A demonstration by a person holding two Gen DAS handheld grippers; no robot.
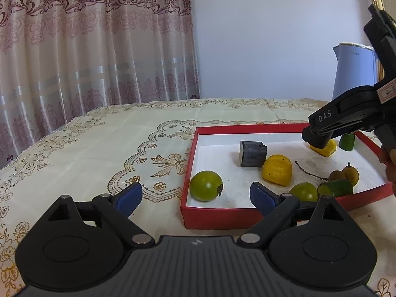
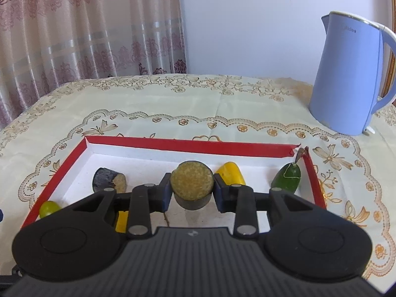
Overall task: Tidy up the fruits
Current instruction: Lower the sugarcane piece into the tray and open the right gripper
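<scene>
A red box (image 1: 222, 216) with a white floor holds the fruit pieces. My left gripper (image 1: 195, 191) stands open and empty over the box's near left corner, just in front of a round green fruit (image 1: 206, 185). Behind that fruit lie a dark cut piece (image 1: 253, 153) and a yellow piece (image 1: 277, 170). My right gripper (image 2: 192, 188) is shut on a dark cylinder with a yellowish cut face (image 2: 191, 182), held low above the box floor. Beyond it lie a yellow piece (image 2: 231, 173), a green piece (image 2: 287, 177) and the dark cut piece (image 2: 109, 179). The right gripper (image 1: 319, 139) hangs over the box's far right part.
A second green fruit (image 1: 303, 191), a green chunk (image 1: 335, 188), brown longans (image 1: 344, 174) and a twig (image 1: 309, 172) lie near the box's front right. A blue kettle (image 2: 351, 74) stands behind the box on the embroidered tablecloth (image 1: 99, 148). Curtains hang behind the table.
</scene>
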